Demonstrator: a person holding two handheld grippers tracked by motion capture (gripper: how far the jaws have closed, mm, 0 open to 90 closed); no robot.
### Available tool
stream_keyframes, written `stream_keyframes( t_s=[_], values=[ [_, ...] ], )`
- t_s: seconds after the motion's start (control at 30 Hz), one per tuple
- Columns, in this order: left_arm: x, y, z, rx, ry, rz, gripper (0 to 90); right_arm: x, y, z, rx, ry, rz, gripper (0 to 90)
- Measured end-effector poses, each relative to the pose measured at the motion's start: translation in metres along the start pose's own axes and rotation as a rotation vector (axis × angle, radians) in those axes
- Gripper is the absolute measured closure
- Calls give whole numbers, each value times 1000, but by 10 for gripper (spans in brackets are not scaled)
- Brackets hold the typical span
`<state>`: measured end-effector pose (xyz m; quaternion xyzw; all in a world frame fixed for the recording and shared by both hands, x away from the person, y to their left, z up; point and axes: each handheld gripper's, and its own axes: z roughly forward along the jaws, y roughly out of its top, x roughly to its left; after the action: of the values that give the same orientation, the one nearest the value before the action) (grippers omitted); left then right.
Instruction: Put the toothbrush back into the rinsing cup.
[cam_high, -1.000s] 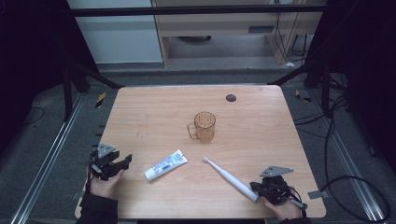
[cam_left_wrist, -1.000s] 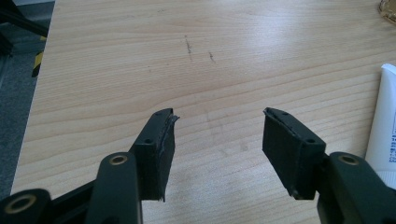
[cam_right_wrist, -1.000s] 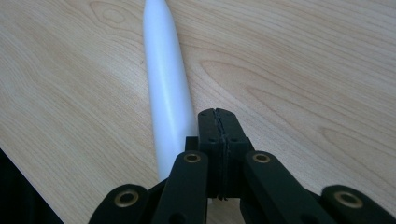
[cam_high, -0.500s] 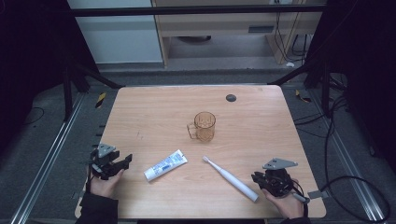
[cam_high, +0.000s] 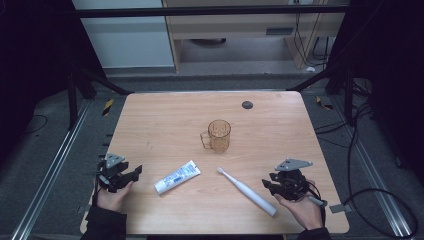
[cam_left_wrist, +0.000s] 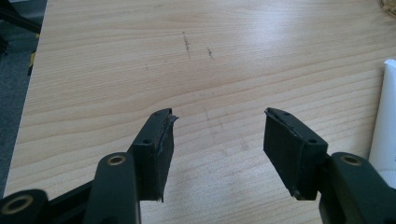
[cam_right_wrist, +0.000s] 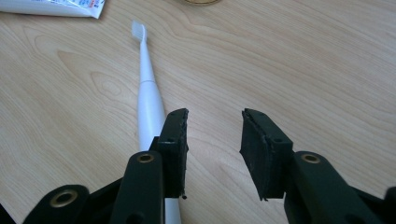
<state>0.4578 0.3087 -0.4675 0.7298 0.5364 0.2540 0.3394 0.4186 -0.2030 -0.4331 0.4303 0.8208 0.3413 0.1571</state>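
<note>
A white electric toothbrush (cam_high: 246, 190) lies slantwise on the wooden table (cam_high: 165, 120), brush head toward the cup. My right gripper (cam_high: 266, 185) rests open just right of its handle; in the right gripper view the toothbrush (cam_right_wrist: 148, 102) runs along the outside of the left jaw, with bare wood between the jaws. An amber see-through cup (cam_high: 218, 135) with a handle stands upright mid-table. A white toothpaste tube (cam_high: 177, 176) lies left of the toothbrush. My left gripper (cam_high: 134, 173) sits open at the table's left front, short of the tube, whose white edge (cam_left_wrist: 385, 126) shows at the right.
A small dark round disc (cam_high: 247, 104) is set in the table near its far right. Metal rails (cam_high: 55, 165) and cables run along the floor on both sides. A pale cabinet (cam_high: 125, 35) stands beyond the far edge.
My right gripper has shifted slightly right and away from the toothbrush's handle end. The left gripper and the objects have stayed put.
</note>
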Motion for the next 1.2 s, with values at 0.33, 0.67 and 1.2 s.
stream_keyframes(
  t_s=[0.33,0.67,1.2],
  values=[
    [1,0,0,2,-3,0,416,10,20,6,43,15,-36,560],
    [1,0,2,10,-7,4,412,23,38,11,104,35,-87,549],
    [0,0,3,19,-7,11,409,35,42,32,204,72,-135,544]
  ],
)
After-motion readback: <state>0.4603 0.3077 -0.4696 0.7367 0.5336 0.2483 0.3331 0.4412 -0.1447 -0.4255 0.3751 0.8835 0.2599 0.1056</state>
